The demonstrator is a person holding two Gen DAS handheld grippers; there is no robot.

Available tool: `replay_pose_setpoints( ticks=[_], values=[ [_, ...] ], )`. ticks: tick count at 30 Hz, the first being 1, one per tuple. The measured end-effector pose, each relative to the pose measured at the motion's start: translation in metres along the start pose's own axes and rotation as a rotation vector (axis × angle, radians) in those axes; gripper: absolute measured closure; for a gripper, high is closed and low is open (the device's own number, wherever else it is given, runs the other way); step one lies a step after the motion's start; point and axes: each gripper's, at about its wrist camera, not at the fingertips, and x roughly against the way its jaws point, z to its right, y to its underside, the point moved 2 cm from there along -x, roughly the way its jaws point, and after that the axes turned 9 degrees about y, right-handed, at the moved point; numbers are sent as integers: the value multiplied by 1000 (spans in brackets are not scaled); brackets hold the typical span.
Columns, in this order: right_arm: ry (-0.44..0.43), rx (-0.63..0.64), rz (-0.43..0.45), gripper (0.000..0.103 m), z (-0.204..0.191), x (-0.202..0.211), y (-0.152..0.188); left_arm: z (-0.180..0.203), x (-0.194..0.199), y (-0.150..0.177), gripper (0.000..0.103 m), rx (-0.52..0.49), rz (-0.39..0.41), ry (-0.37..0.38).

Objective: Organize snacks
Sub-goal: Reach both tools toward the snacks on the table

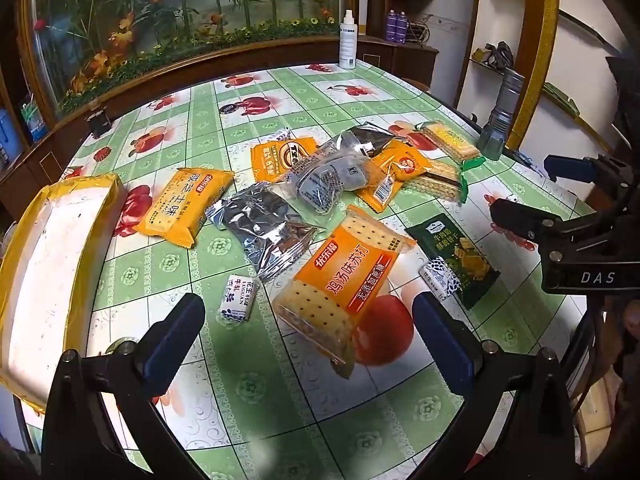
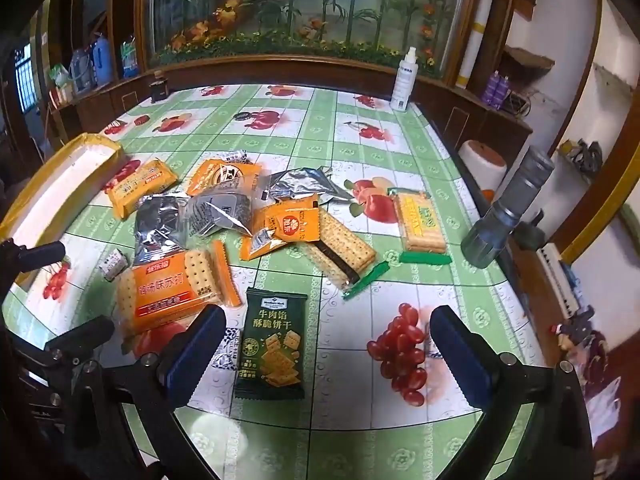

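Several snack packets lie scattered on the round table. An orange cracker pack (image 1: 344,276) (image 2: 172,288) lies nearest my left gripper (image 1: 308,340), which is open and empty above it. A dark green biscuit pack (image 1: 460,256) (image 2: 274,344) lies between the fingers of my right gripper (image 2: 328,356), which is open and empty; that gripper also shows in the left wrist view (image 1: 524,192). A yellow-rimmed white box (image 1: 52,264) (image 2: 60,184) stands at the table's left. Silver packs (image 1: 264,228), more orange packs (image 1: 188,204) and small white candies (image 1: 238,298) lie around.
A white spray bottle (image 1: 347,40) (image 2: 404,80) stands at the table's far edge. A grey flashlight (image 1: 500,120) (image 2: 508,208) stands at the right edge. Green-ended cracker packs (image 2: 420,220) lie at the right. A planter wall runs behind the table.
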Motion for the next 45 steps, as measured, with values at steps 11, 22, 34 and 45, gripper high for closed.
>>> replay_pose_setpoints(
  ticks=[11,22,34,45],
  values=[
    [-18,-10,-15,0,0,2,5,-18,1,3,0,12,-8,-12],
    [-120,-76,-28,0,5,-7,12,-74,18,37,0,73,-29,-78],
    [-137,-84,-90,0,14,-15,26,-35,-7,12,0,70,-36,53],
    [-206,-113,-90,1,17,-18,35,10,-33,-7,0,-82,-57,126]
  ],
)
